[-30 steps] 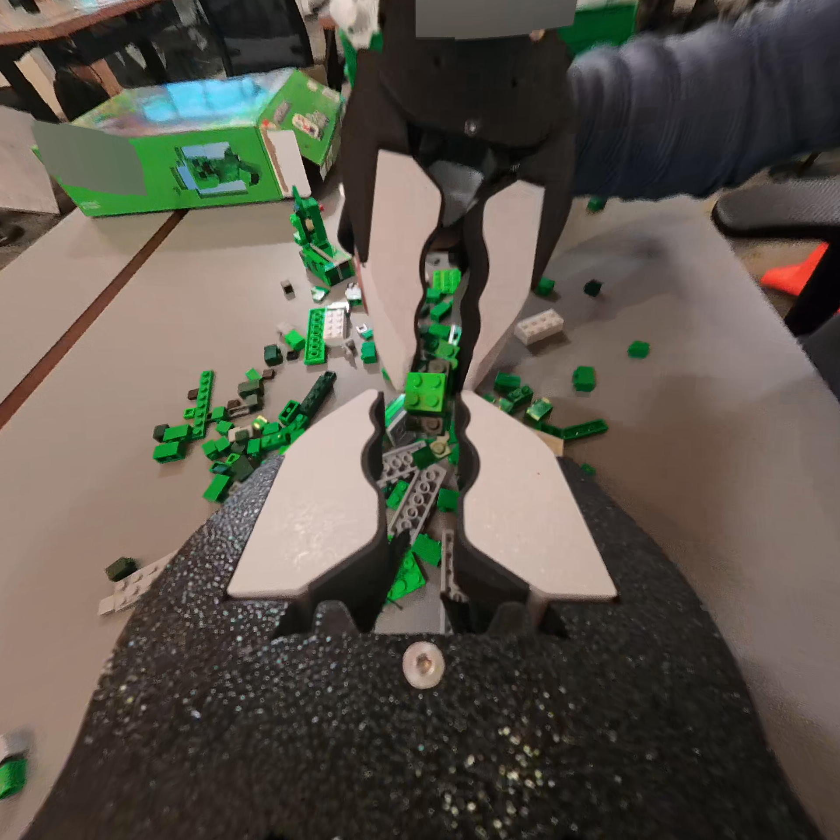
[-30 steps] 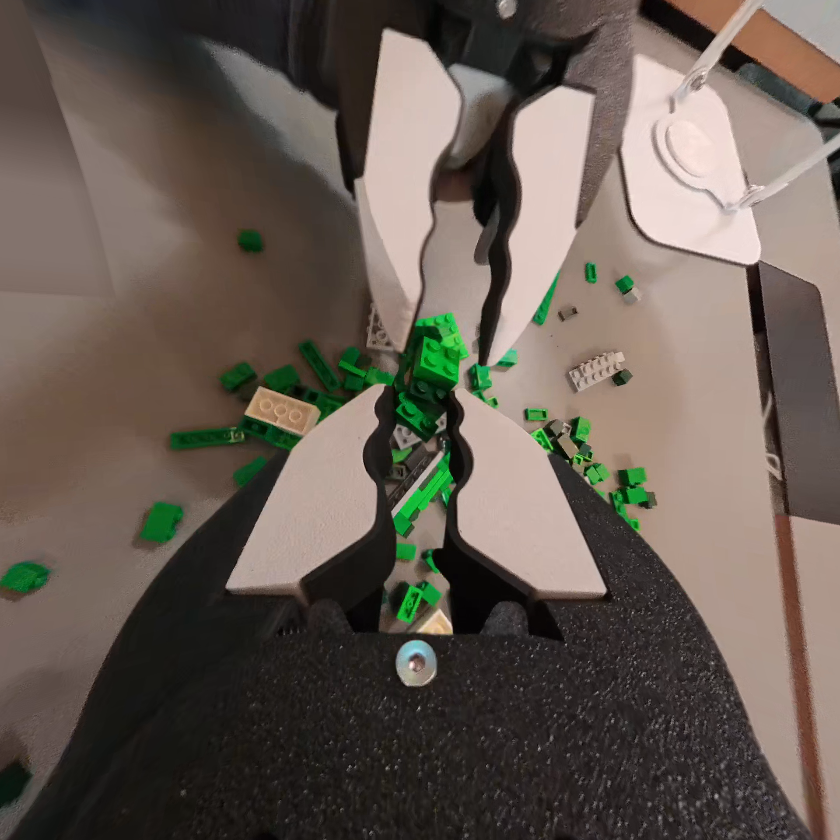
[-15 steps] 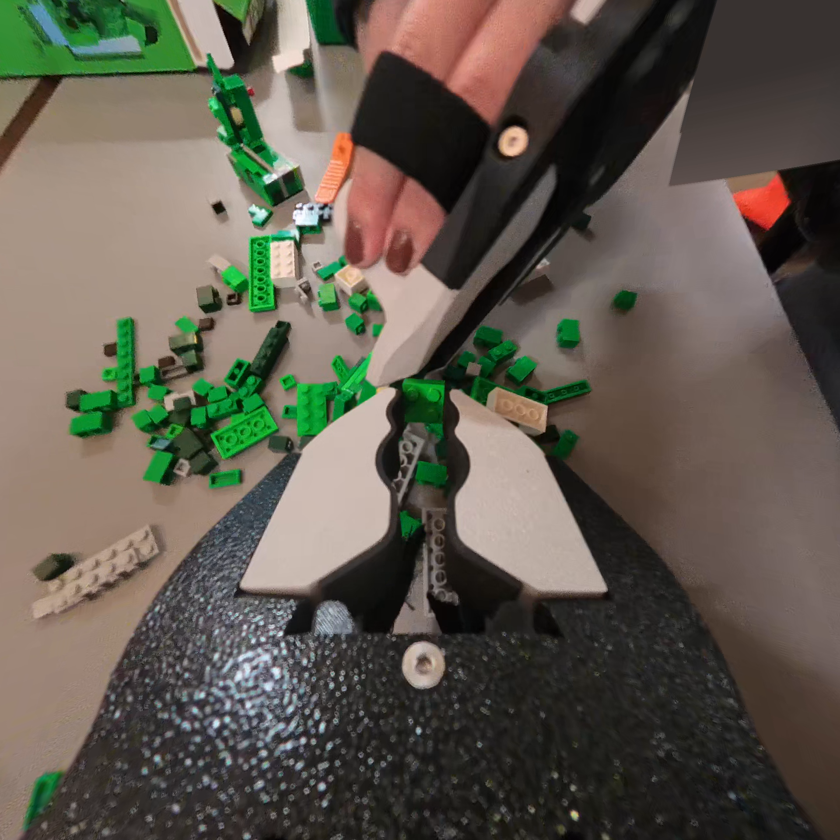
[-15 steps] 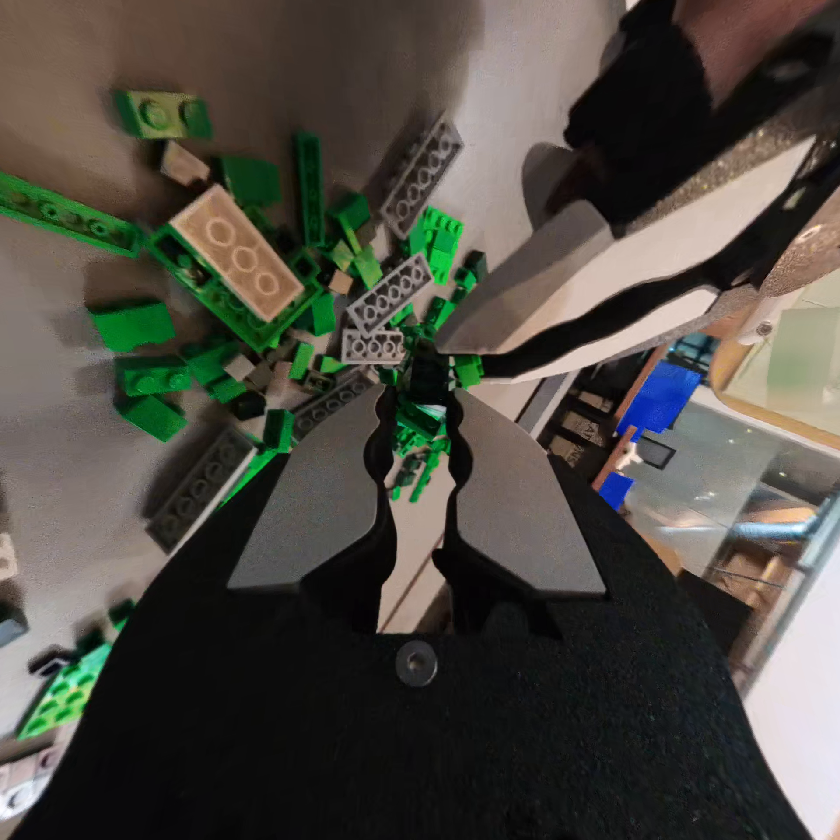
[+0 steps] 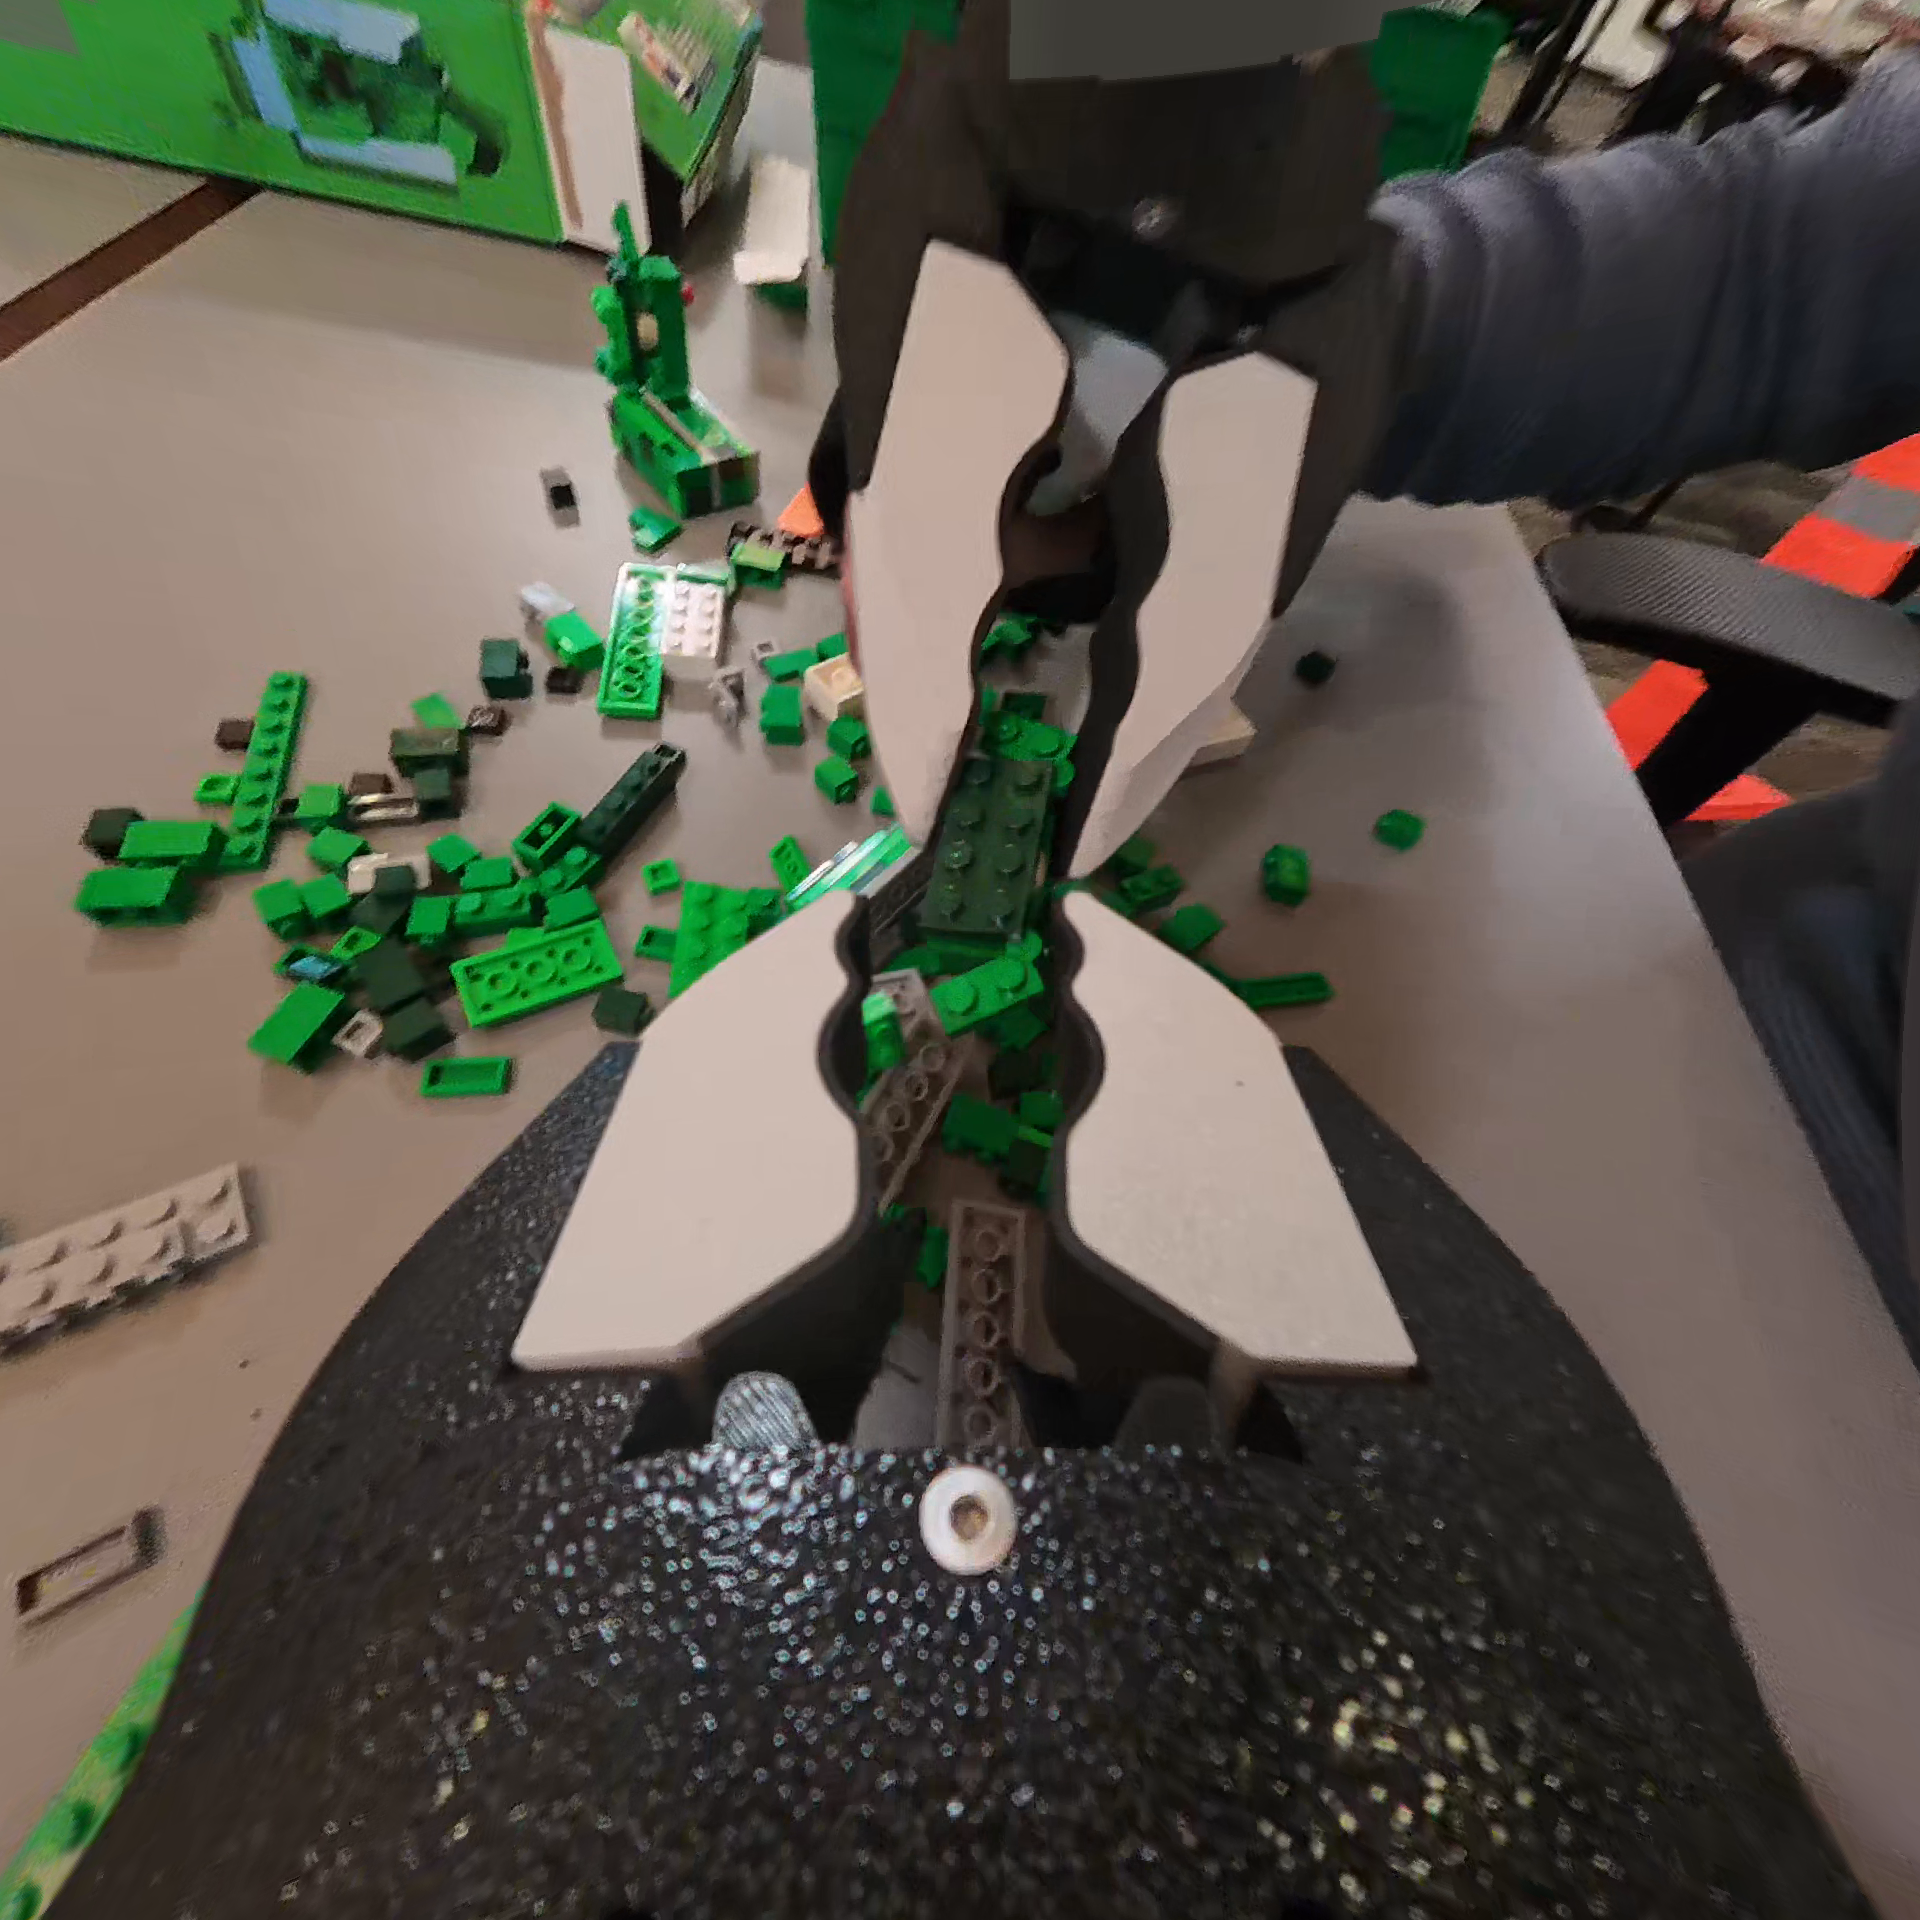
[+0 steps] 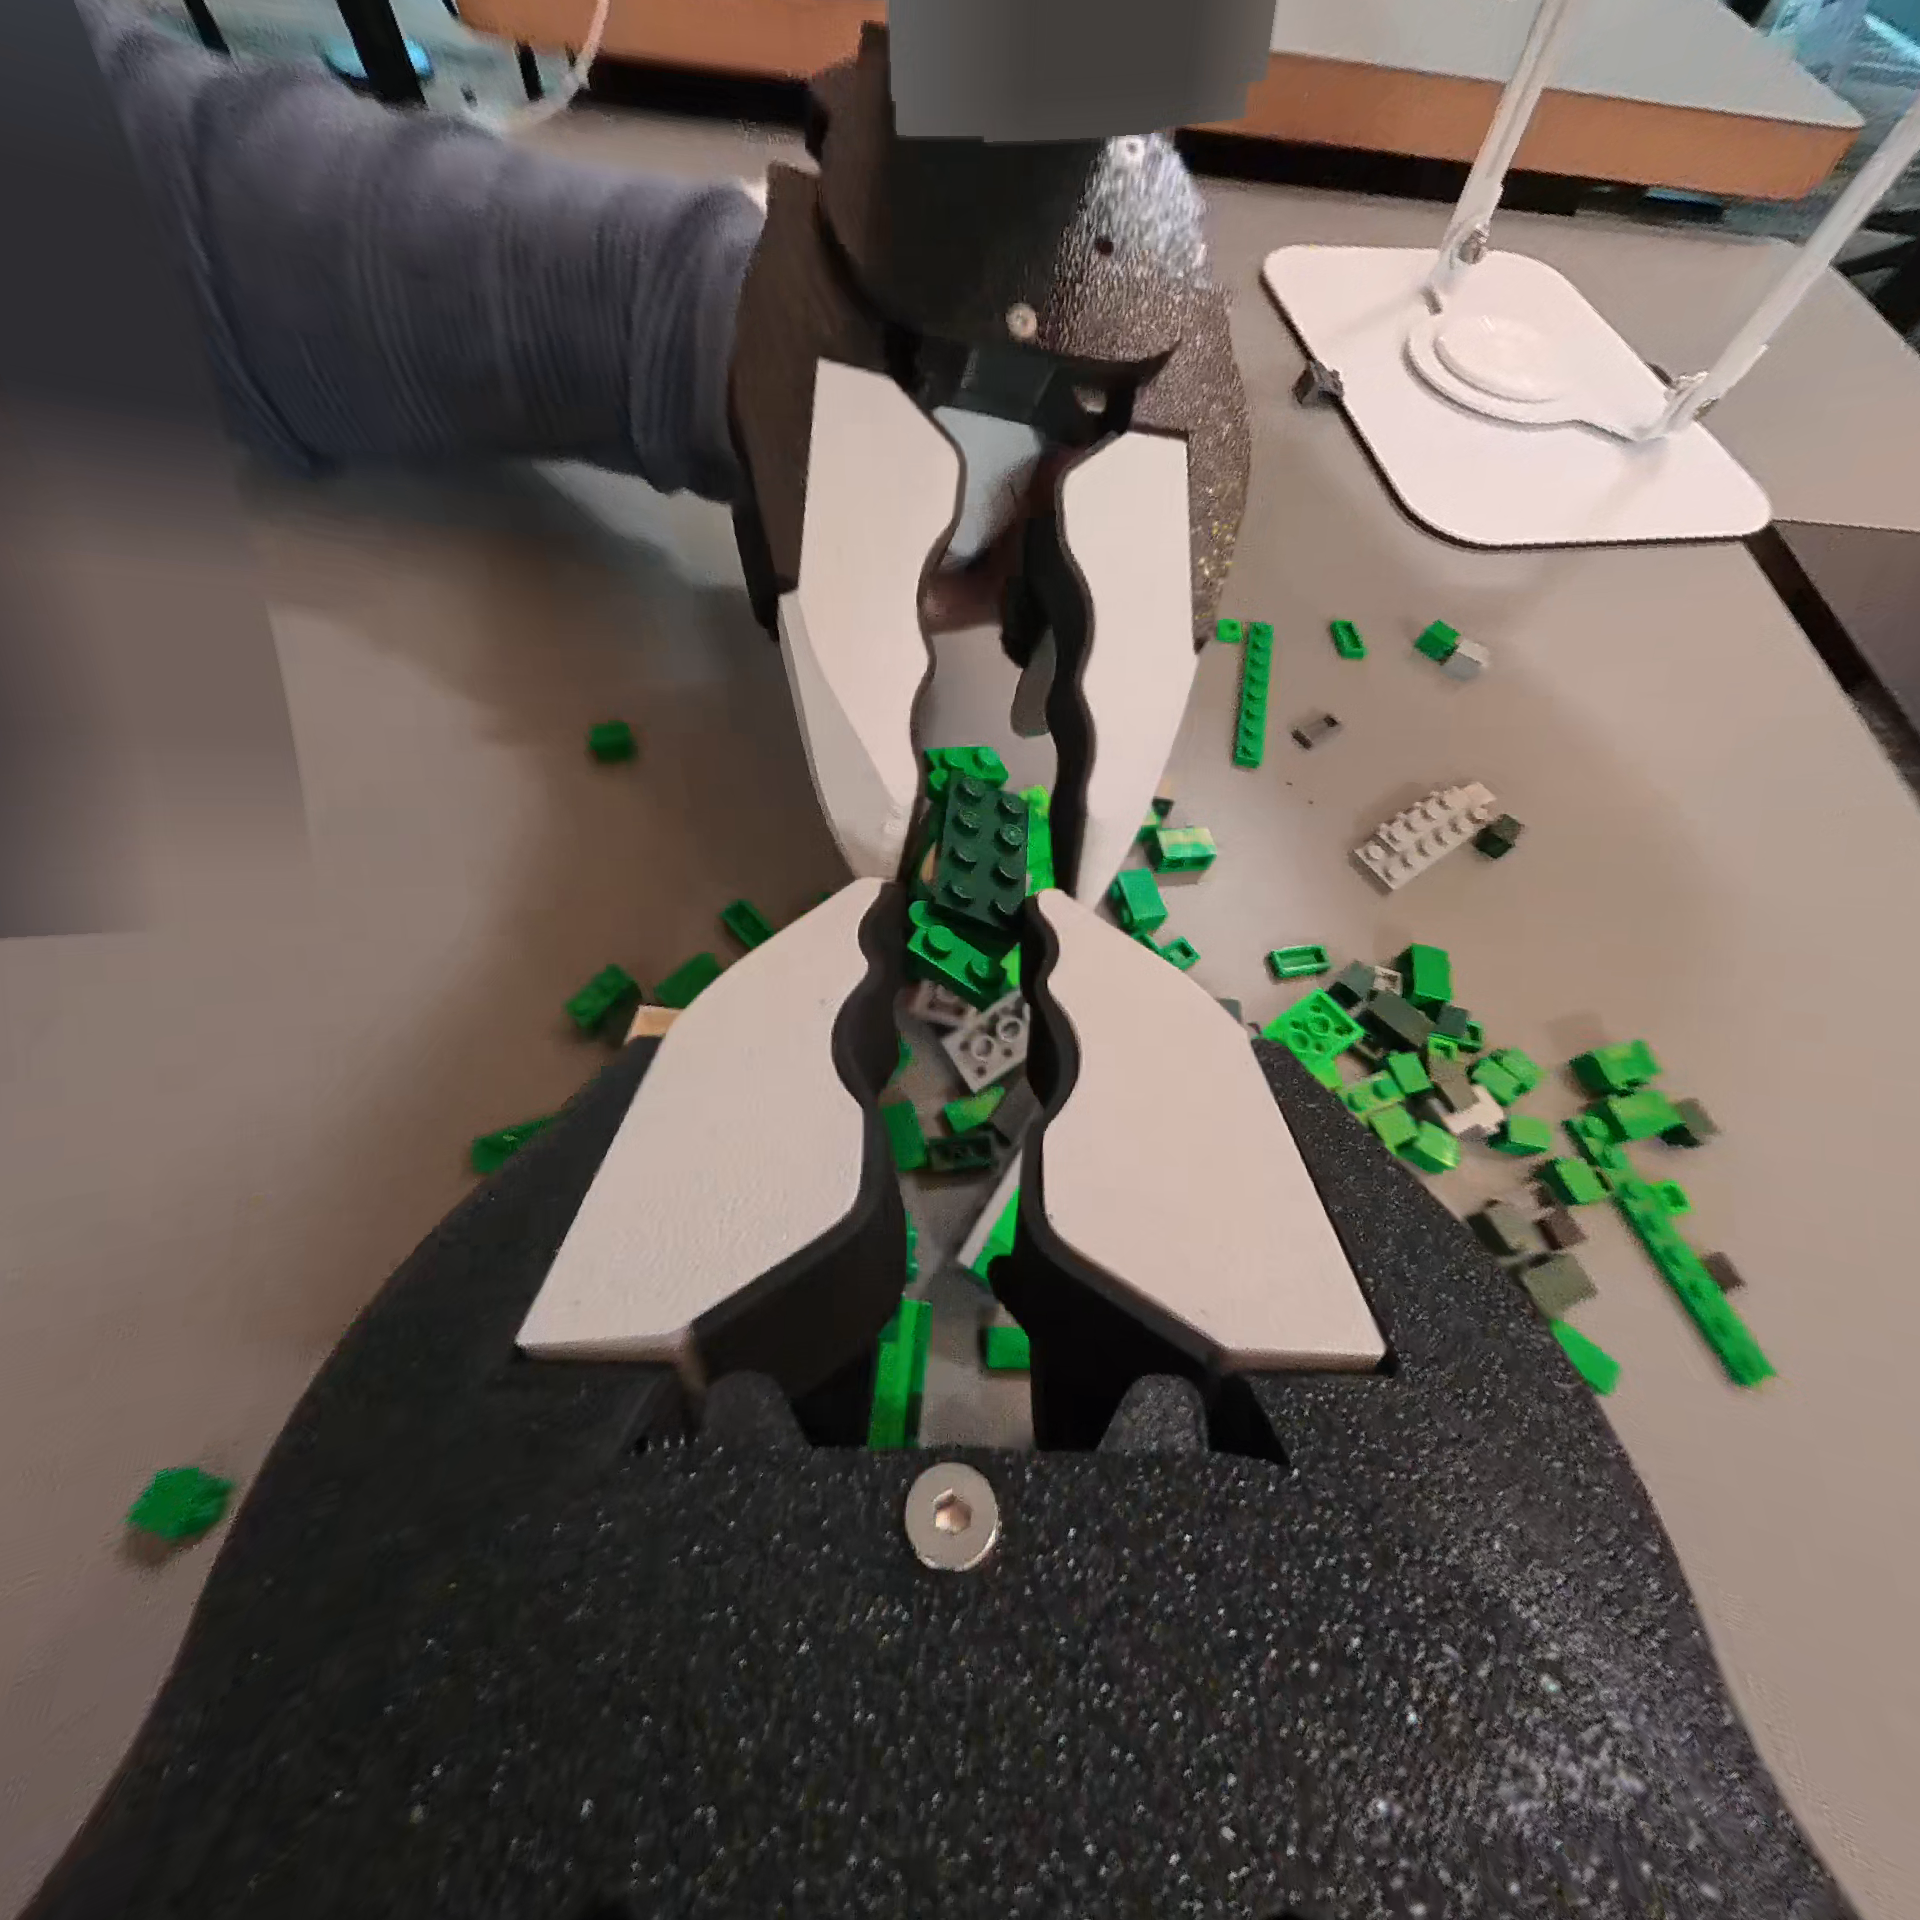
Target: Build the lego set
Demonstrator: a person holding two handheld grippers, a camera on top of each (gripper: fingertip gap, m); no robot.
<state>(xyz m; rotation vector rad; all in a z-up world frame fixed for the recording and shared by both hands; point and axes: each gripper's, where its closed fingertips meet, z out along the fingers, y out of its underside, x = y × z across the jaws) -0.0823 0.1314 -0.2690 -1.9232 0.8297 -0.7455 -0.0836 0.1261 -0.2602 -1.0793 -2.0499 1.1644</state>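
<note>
Plastics & finishes on your bench

You're gripping w/ grainy, speckled black plastic bodies; left gripper (image 5: pixel 961 909) fingers (image 5: pixel 748 1132) are looking matt grey, bricks (image 5: pixel 540 971) glossy plastic, table (image 5: pixel 312 436) smooth matt, box (image 5: pixel 343 94) printed card, sleeve (image 6: pixel 436 312) ribbed knit.

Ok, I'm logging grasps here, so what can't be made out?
- Whether left gripper or right gripper clamps the dark green plate: both views, fingertips overlap its ends.
- Bricks beneath that plate: both views, plate covers them.
- Green box: left wrist view, cut by top edge.
- White stand: right wrist view, top cut off.
</note>
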